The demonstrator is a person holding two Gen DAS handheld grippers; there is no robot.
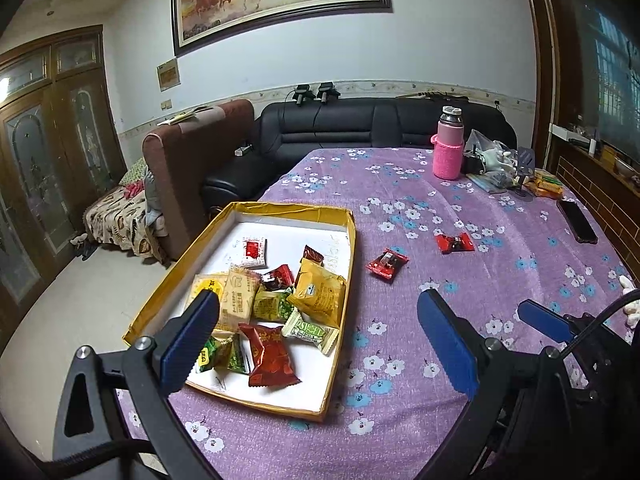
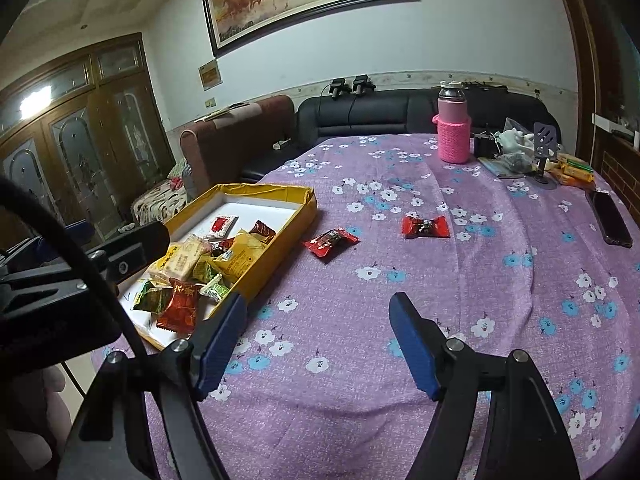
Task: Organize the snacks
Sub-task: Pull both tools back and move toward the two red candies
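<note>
A shallow yellow box (image 1: 347, 264) (image 2: 280, 236) lies on the purple flowered tablecloth and holds several wrapped snacks in red, yellow and green. Two red wrapped candies rest on the cloth to its right: a nearer one (image 1: 386, 263) (image 2: 330, 241) and a farther one (image 1: 454, 243) (image 2: 425, 226). My left gripper (image 1: 318, 316) hovers open over the box's near right corner, nothing between its blue pads. My right gripper (image 2: 318, 318) is open and empty above bare cloth, short of both candies. Its blue finger (image 1: 540, 319) shows at the right of the left wrist view.
At the table's far right stand a pink bottle in a knitted sleeve (image 1: 449, 148) (image 2: 453, 127), a heap of bags and small items (image 1: 494, 166), orange packets (image 2: 572, 171) and a dark phone (image 1: 578, 220) (image 2: 610, 218). Sofas lie beyond the table's far edge.
</note>
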